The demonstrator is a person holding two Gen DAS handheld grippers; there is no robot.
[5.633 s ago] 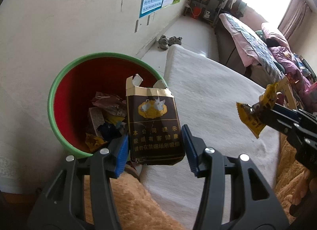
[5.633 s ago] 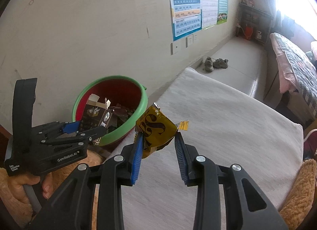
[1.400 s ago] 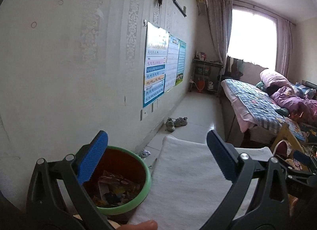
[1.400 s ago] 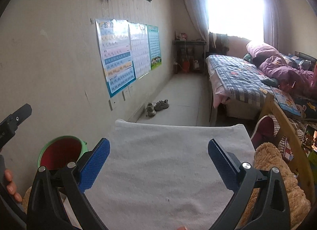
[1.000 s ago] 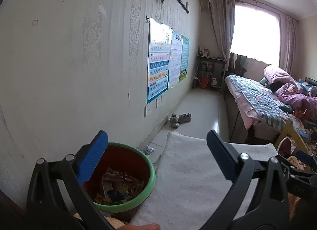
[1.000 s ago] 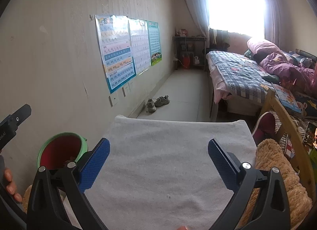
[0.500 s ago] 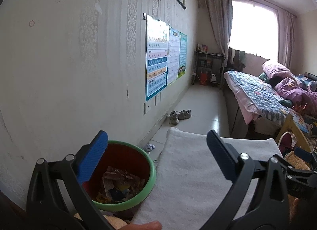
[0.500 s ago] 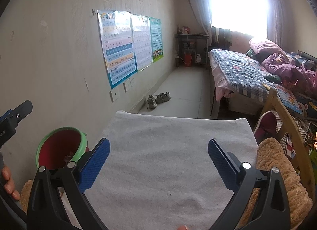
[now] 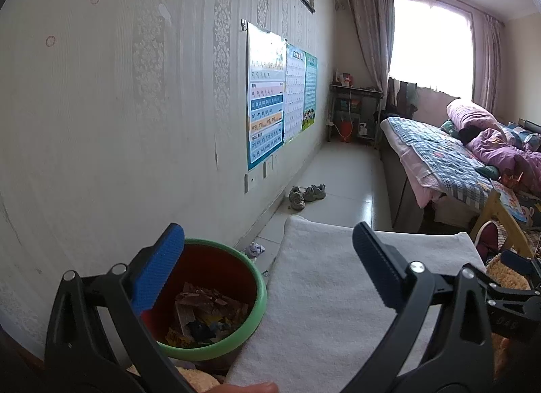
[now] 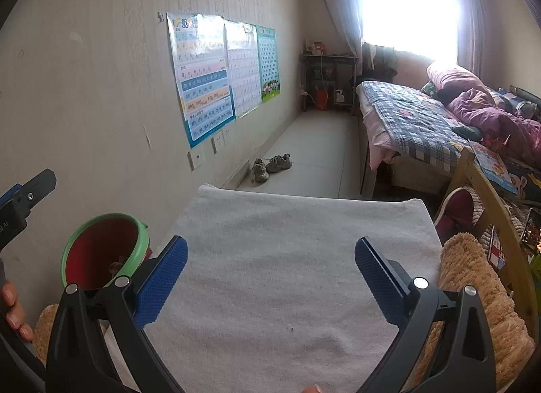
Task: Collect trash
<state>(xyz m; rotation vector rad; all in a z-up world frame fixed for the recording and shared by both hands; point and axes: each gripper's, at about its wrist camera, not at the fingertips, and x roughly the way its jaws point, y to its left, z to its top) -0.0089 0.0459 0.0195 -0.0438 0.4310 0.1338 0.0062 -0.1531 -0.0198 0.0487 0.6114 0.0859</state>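
A red bin with a green rim [image 9: 257, 295] stands on the floor by the wall, left of a table covered by a white towel [image 9: 324, 305]. Wrappers and a dark carton [image 9: 206, 315] lie inside the bin. My left gripper [image 9: 268, 269] is open and empty, held above the bin's right rim and the towel's left edge. My right gripper [image 10: 270, 274] is open and empty above the middle of the towel [image 10: 290, 244]. The bin [image 10: 135, 244] shows at the lower left in the right wrist view.
A crumpled scrap [image 9: 254, 249] lies on the floor just beyond the bin. A pair of shoes [image 10: 270, 164] sits farther along the wall. A bed [image 10: 422, 122] fills the right side. A wooden chair with a fuzzy brown cushion [image 10: 480, 284] stands right of the table.
Both grippers let go of the carton and the yellow wrapper, opened wide and rose away from the bin. In the last second the views shifted only slightly.
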